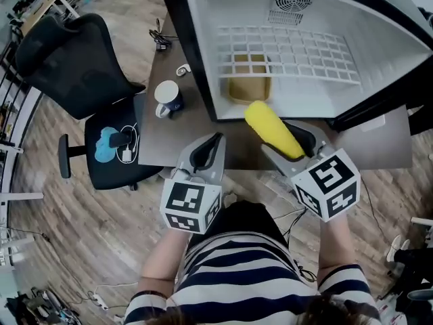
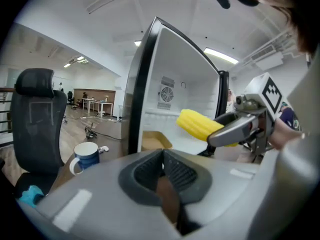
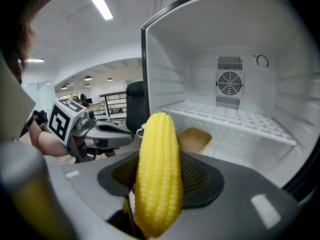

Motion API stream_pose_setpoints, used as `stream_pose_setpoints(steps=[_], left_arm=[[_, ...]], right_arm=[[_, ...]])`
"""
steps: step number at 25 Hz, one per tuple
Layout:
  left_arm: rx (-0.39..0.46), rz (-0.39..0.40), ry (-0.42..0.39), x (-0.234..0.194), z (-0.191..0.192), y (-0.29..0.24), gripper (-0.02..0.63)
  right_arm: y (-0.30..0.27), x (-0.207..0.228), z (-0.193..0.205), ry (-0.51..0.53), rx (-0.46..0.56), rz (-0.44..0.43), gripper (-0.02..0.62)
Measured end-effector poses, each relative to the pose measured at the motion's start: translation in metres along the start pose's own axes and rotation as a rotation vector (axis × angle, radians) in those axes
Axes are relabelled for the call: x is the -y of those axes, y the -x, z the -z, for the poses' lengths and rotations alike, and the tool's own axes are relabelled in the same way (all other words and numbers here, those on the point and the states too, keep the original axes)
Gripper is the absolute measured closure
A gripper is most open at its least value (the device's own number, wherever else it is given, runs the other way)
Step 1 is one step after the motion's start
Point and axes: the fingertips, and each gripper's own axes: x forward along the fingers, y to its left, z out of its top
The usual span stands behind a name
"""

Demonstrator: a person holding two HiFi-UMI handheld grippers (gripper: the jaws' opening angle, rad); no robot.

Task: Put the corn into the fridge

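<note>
Corn (image 1: 272, 128) was clamped lengthwise in the right gripper's (image 1: 301, 147) fingers, just outside the open fridge (image 1: 203, 39). Its tip pointed inward, probably so it could slide in under the shelf (image 1: 298, 53). Left gripper (image 1: 206, 153) was closed and empty, kept clear alongside.

Black-and-white striped shirt (image 1: 237, 276), grey left gripper (image 1: 213, 141), grey right gripper (image 1: 289, 137), square-marker cubes (image 1: 191, 205), dark ribbed jaws.
</note>
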Motion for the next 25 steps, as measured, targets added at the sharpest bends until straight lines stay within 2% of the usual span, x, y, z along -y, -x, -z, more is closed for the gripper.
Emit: stream_pose_setpoints(steps=[8,14,25], left_arm=[[0.01,0.122,-0.049,0.039,-0.018,-0.03,0.606],[0.028,0.218,-0.085,0.061,-0.038,-0.053,0.606],[0.033,0.322,-0.131,0.087,-0.049,-0.087,0.606]], right_arm=[[0.028,0.051,-0.023,0.019,0.032,0.129,0.351],[0.045,0.09,-0.04,-0.004,0.052,0.238,0.351],[0.048,0.159,-0.059,-0.071,0.073,0.377,0.351]])
